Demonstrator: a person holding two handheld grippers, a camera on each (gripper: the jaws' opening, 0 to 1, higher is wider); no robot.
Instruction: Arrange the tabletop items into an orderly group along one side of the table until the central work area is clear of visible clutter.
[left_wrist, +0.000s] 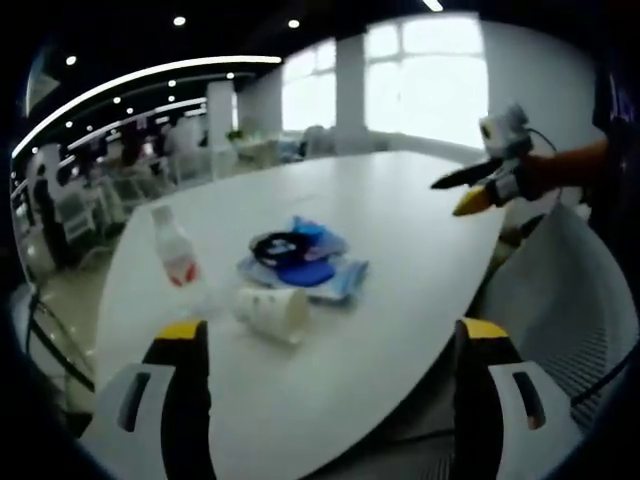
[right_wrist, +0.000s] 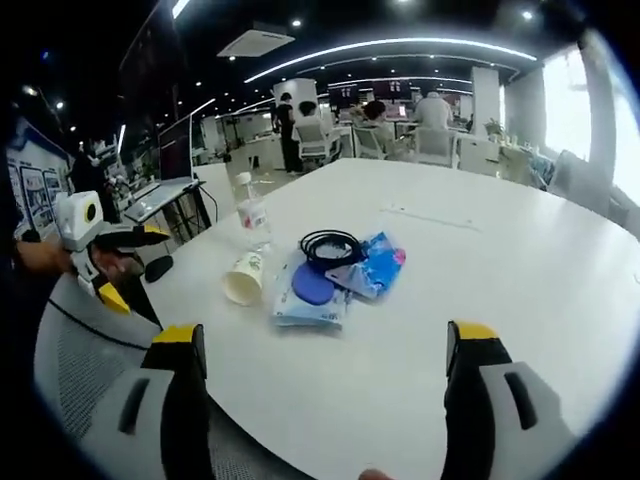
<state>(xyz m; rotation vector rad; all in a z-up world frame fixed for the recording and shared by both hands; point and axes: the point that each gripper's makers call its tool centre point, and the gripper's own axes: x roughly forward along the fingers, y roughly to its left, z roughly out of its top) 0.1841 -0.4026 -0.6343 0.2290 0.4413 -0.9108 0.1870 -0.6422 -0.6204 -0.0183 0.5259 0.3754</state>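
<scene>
Left gripper view looked across a white table (left_wrist: 400, 300) with the left gripper (left_wrist: 325, 345) low over the near edge, its yellow-tipped jaws spread wide and holding nothing. A small cluster of items lay near one rounded edge of the table. A clear plastic bottle (left_wrist: 174, 248) with a red label stood upright, nearest that edge; how much it held could not be told. Just beside it a white paper cup (left_wrist: 272, 311) lay on its side, and its inside was not visible from there. Next to the cup sat a flat blue-and-white packet (left_wrist: 335, 278), with a round blue lid (left_wrist: 305, 270) and a coiled black cable (left_wrist: 280, 246) resting on top of the pile and a bright blue pouch (left_wrist: 320, 236) behind them.

Right gripper view showed the right gripper (right_wrist: 325, 345) over the opposite edge, jaws likewise wide apart and empty. From that side the cup (right_wrist: 243, 279) had its open mouth turned toward the camera and looked empty, the bottle (right_wrist: 252, 212) standing just behind it, the cable (right_wrist: 330, 246) overlapping the pouch (right_wrist: 378, 262) and the lid (right_wrist: 312, 284) lying on the packet (right_wrist: 305, 308).
</scene>
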